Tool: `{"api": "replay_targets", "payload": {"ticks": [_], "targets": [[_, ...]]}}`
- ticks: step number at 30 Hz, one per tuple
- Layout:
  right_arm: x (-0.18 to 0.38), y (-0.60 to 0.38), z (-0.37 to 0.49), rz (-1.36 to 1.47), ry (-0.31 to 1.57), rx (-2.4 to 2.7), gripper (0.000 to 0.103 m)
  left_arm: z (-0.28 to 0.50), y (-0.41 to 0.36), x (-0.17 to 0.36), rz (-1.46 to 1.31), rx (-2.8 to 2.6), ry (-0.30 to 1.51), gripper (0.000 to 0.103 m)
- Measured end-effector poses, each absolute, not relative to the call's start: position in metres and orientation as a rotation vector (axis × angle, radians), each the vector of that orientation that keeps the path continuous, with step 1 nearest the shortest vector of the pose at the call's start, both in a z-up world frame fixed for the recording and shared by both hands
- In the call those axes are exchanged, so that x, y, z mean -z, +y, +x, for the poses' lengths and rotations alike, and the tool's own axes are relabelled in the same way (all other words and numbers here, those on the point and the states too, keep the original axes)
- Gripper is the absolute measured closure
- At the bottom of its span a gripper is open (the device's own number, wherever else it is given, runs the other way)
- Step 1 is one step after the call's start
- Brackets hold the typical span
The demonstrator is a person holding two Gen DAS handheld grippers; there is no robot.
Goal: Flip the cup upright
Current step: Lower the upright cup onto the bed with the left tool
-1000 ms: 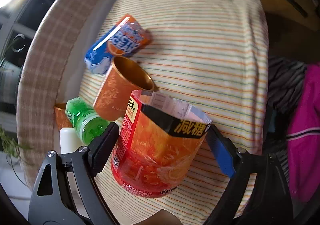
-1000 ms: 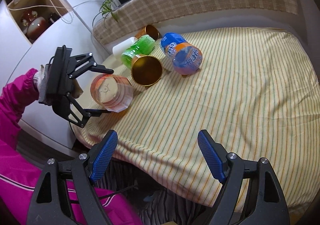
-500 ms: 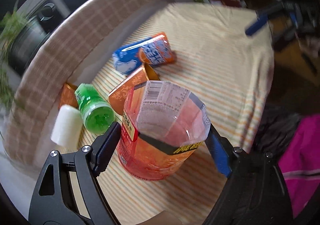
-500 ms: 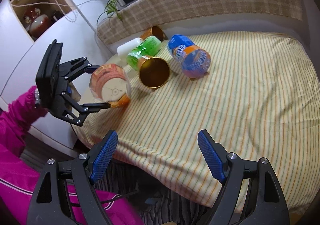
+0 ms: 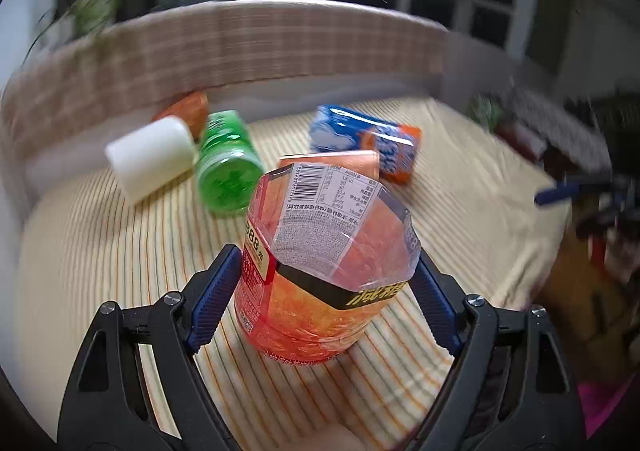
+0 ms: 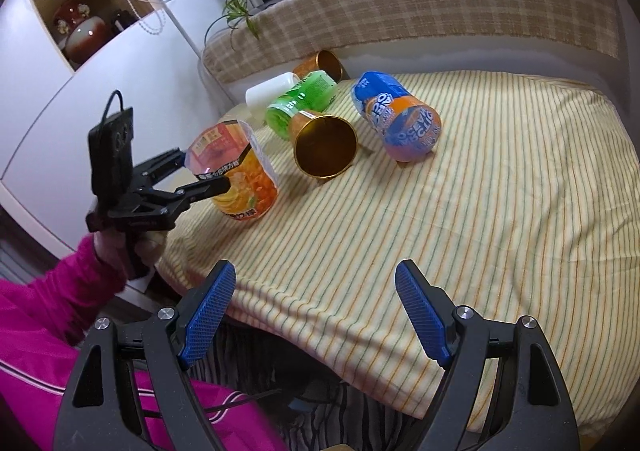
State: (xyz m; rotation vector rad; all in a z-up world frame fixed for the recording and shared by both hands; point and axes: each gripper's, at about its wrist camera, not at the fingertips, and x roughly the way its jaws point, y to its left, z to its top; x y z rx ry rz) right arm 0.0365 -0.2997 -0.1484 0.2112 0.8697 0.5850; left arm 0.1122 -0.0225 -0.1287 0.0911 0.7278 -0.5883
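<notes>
My left gripper [image 5: 326,291] is shut on an orange plastic cup [image 5: 320,271] with a printed label. The cup stands nearly upright with its open mouth up, and its base touches the striped cloth [image 5: 100,271]. In the right wrist view the same cup [image 6: 240,179] sits at the table's left edge, held by the left gripper [image 6: 202,171]. My right gripper [image 6: 316,315] is open and empty, above the near edge of the table.
A copper cup [image 6: 324,147] lies on its side behind the held cup. A green cup [image 6: 300,103], a white cup [image 6: 272,91], another copper cup [image 6: 320,65] and a blue-orange cup [image 6: 396,119] also lie on their sides. A plaid backrest [image 6: 420,15] borders the far side.
My left gripper has swung the orange cup from lying on its side to nearly upright and set its base on the cloth. The right gripper has stayed put.
</notes>
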Motion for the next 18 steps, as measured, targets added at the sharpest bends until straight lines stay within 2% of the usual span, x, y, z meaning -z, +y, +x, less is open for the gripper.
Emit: {"api": "replay_targets", "payload": {"ticks": [18], "targets": [[0.135,-0.271,0.035,0.185,0.796,-0.581,0.021,0.098,-0.007,0.14,0.054,0.462,0.699,0.016]]}}
